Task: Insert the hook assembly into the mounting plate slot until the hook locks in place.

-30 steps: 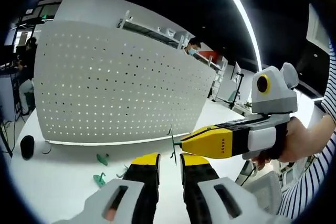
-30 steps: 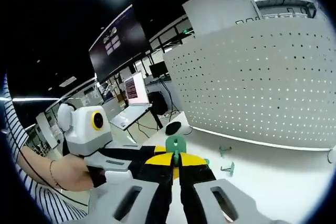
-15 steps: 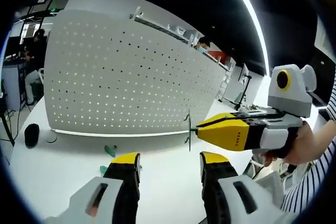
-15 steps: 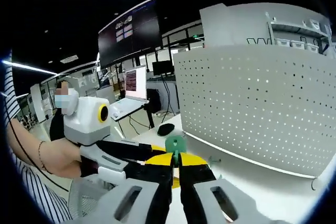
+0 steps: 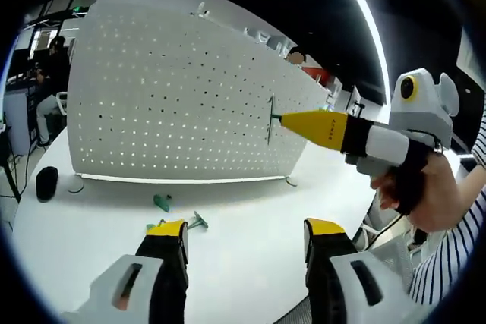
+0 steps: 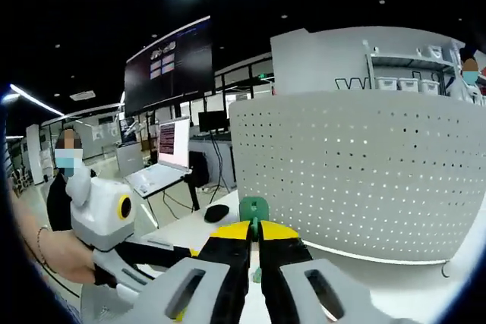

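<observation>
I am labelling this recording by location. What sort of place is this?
Most likely a lab or workshop in an open office. A white perforated mounting plate stands on a white table, with monitors and a large dark wall screen behind, plus shelving with bins.

One white pegboard panel (image 5: 182, 104) stands on one white counter (image 5: 243, 233). One green hook (image 5: 270, 119) is pinched in the right tongs (image 5: 279, 119); two loose green hooks lie on the counter, one (image 5: 161, 202) nearer the panel and one (image 5: 196, 222) just beside the tip of the left tongs (image 5: 244, 227). One dark rounded object (image 5: 46, 184) sits at the counter's end. There are two tongs in all. One monitor (image 6: 173, 139) and one large dark wall screen (image 6: 168, 66) stand in the room beyond
</observation>
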Available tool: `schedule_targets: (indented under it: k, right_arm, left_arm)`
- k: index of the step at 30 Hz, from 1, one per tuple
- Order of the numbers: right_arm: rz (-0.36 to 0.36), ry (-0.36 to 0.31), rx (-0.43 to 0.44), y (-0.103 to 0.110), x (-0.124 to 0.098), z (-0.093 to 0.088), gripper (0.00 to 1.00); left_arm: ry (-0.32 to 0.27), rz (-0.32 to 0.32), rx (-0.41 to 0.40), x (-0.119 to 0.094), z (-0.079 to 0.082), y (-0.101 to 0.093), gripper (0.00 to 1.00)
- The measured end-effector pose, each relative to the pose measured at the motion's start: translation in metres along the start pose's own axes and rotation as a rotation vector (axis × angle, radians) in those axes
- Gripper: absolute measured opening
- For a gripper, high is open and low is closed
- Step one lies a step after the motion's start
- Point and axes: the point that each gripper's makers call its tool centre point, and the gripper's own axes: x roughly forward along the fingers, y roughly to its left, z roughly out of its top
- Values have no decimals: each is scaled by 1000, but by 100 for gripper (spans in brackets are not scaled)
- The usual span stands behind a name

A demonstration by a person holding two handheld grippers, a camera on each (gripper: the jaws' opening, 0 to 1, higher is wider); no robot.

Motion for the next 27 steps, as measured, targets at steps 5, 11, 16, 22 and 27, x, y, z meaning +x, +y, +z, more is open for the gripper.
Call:
schedule_targets:
  k: [5,11,16,22,27]
  right_arm:
    - [-52,-40,-4,-10,4,8,0]
    - [-125,-68,-13,-27,8,12,0]
    - [-170,-87,-10,-40,14,13,0]
    - [-185,-114,12,-49,26,23,0]
    - [-223,-161,-20,-63,36,39,0]
  left_arm:
    - [35,3,4,-1,-16,0,68]
    - [56,30,13,-3,-24,2,78]
    - [49,24,-6,-4,-25,1,82]
    - [50,35,-18,-6,-34,3,88]
    - [65,32,-28,-6,-41,5,89]
